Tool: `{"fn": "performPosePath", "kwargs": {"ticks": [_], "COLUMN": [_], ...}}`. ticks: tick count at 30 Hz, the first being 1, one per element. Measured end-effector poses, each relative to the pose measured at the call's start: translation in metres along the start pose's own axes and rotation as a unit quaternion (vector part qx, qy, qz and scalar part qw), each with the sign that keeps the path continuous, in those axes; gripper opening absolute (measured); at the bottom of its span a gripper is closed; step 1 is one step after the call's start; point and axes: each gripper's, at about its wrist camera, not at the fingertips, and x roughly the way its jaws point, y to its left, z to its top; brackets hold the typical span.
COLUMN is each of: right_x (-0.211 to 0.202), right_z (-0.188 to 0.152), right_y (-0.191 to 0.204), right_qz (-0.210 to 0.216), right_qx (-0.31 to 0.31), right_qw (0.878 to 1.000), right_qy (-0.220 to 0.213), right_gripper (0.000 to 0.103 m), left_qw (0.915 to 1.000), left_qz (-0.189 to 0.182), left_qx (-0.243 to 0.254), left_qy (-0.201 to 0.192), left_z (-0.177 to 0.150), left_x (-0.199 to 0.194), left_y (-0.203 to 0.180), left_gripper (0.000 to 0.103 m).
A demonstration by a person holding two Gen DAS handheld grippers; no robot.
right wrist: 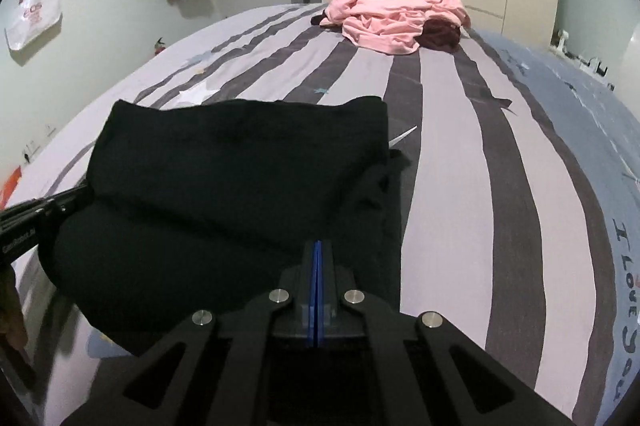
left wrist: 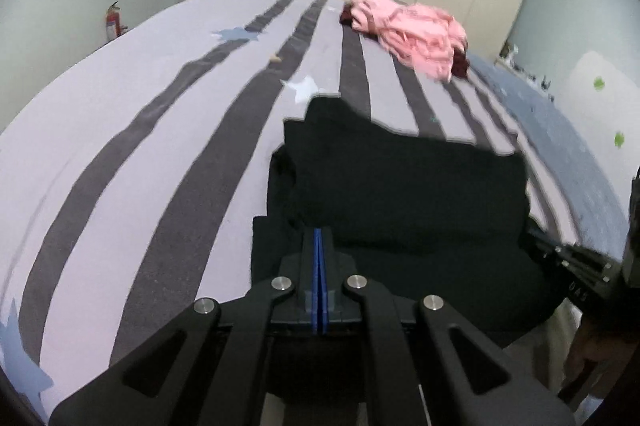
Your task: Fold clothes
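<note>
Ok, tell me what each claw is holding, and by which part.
Both claws, left and right, look shut on the folded black cloth garment at its near edge.

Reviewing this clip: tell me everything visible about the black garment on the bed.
The black garment is a soft, matte cloth, folded into a rough rectangle with layered edges and a loose flap at one side. It lies on the striped bed cover, at the near edge, well apart from the pink clothes. The left tool and the right tool are both shut at its near edge; whether cloth is pinched between them cannot be told. No label or print shows.
</note>
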Motion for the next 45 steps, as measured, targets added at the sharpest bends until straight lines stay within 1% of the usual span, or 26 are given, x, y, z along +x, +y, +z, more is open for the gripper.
{"fn": "performPosePath", "kwargs": {"ticks": [2,4,5,8,9,11,14,16,18,19,21,24,26,27,28,29,30,31,32,33,34,38,41,43,44,45], "right_x": [-0.008,-0.010,-0.008,0.000,0.004,0.000,-0.007,-0.006,0.008,0.019,0.043,0.041,0.039,0.031,0.026,0.021,0.016,0.011,0.006,0.002,-0.001,-0.007,-0.002,0.005,0.007,0.010], "right_z": [0.004,0.006,0.006,0.007,0.006,0.017,0.034,0.046,0.054,0.055,0.055,0.057,0.059,0.062,0.063,0.064,0.062,0.060,0.058,0.053,0.047,0.023,0.006,0.000,-0.001,-0.002], "right_y": [-0.006,-0.012,-0.016,-0.026,-0.028,-0.025,-0.021,-0.018,-0.016,-0.019,-0.025,-0.030,-0.033,-0.040,-0.046,-0.053,-0.061,-0.070,-0.078,-0.082,-0.085,-0.087,-0.084,-0.084,-0.084,-0.085], "right_qz": [-0.001,-0.005,-0.007,-0.011,-0.011,-0.006,0.003,0.009,0.006,0.008,0.012,0.022,0.029,0.028,0.026,0.024,0.034,0.045,0.056,0.064,0.072,0.109,0.133,0.148,0.154,0.159], "right_qx": [0.009,0.018,0.022,0.030,0.030,0.029,0.027,0.024,0.016,0.019,0.028,0.033,0.036,0.047,0.058,0.069,0.086,0.102,0.119,0.120,0.119,0.108,0.103,0.117,0.124,0.134], "right_qw": [1.000,1.000,1.000,0.999,0.999,1.000,0.999,0.999,1.000,1.000,0.999,0.999,0.999,0.998,0.998,0.997,0.996,0.994,0.991,0.990,0.989,0.983,0.977,0.972,0.970,0.968], "right_qy": [-0.005,-0.006,-0.003,0.009,0.015,0.003,-0.018,-0.029,-0.024,-0.012,0.016,0.011,0.006,-0.003,-0.004,-0.004,0.001,0.007,0.014,0.029,0.045,0.097,0.128,0.140,0.141,0.142], "right_gripper": [0.000,0.000,0.003,0.003,0.003,0.003,0.003,0.003,0.003,0.003,0.000,0.000,0.000,0.003,0.007,0.019,0.038,0.045,0.054,0.059,0.060,0.061,0.061,0.062,0.067,0.070], "left_qw": [0.9999,0.9998,0.9998,0.9994,0.9995,0.9990,0.9983,0.9984,0.9987,0.9988,0.9988,0.9992,0.9998,0.9999,0.9999,0.9997,0.9993,0.9989,0.9983,0.9977,0.9969,0.9926,0.9830,0.9759,0.9733,0.9725], "left_qz": [0.001,0.003,0.004,0.011,0.009,0.007,0.003,0.013,0.028,0.028,0.027,0.021,0.019,0.013,0.008,0.003,-0.002,-0.007,-0.011,-0.018,-0.024,-0.030,-0.061,-0.083,-0.088,-0.093], "left_qx": [0.005,0.018,0.021,0.030,0.031,0.033,0.038,0.044,0.043,0.040,0.034,0.029,0.011,-0.002,-0.014,-0.026,-0.036,-0.047,-0.057,-0.063,-0.069,-0.078,-0.125,-0.151,-0.159,-0.160], "left_qy": [-0.012,-0.008,-0.002,0.009,-0.004,-0.029,-0.044,-0.034,-0.005,0.005,0.023,0.016,0.003,0.000,-0.003,-0.004,-0.002,0.001,0.008,0.019,0.031,0.089,0.121,0.133,0.141,0.142], "left_z": [0.002,0.002,0.001,0.004,0.013,0.030,0.051,0.058,0.058,0.054,0.049,0.055,0.060,0.061,0.062,0.062,0.058,0.054,0.048,0.044,0.039,0.017,0.007,0.005,0.005,0.004], "left_x": [-0.007,-0.005,-0.002,0.004,-0.002,-0.013,-0.002,0.019,0.044,0.053,0.069,0.057,0.040,0.030,0.020,0.010,0.000,-0.009,-0.018,-0.020,-0.022,-0.005,0.015,0.027,0.033,0.035], "left_y": [-0.001,0.003,0.005,0.004,0.000,-0.009,-0.015,-0.012,-0.004,0.001,0.011,0.011,0.016,0.019,0.023,0.026,0.028,0.030,0.033,0.035,0.038,0.037,0.043,0.045,0.044,0.042], "left_gripper": [0.002,0.002,0.002,0.002,0.002,0.002,0.002,0.002,0.002,0.007,0.009,0.010,0.015,0.019,0.034,0.051,0.059,0.071,0.075,0.076,0.076,0.076,0.076,0.076,0.076,0.076]}}
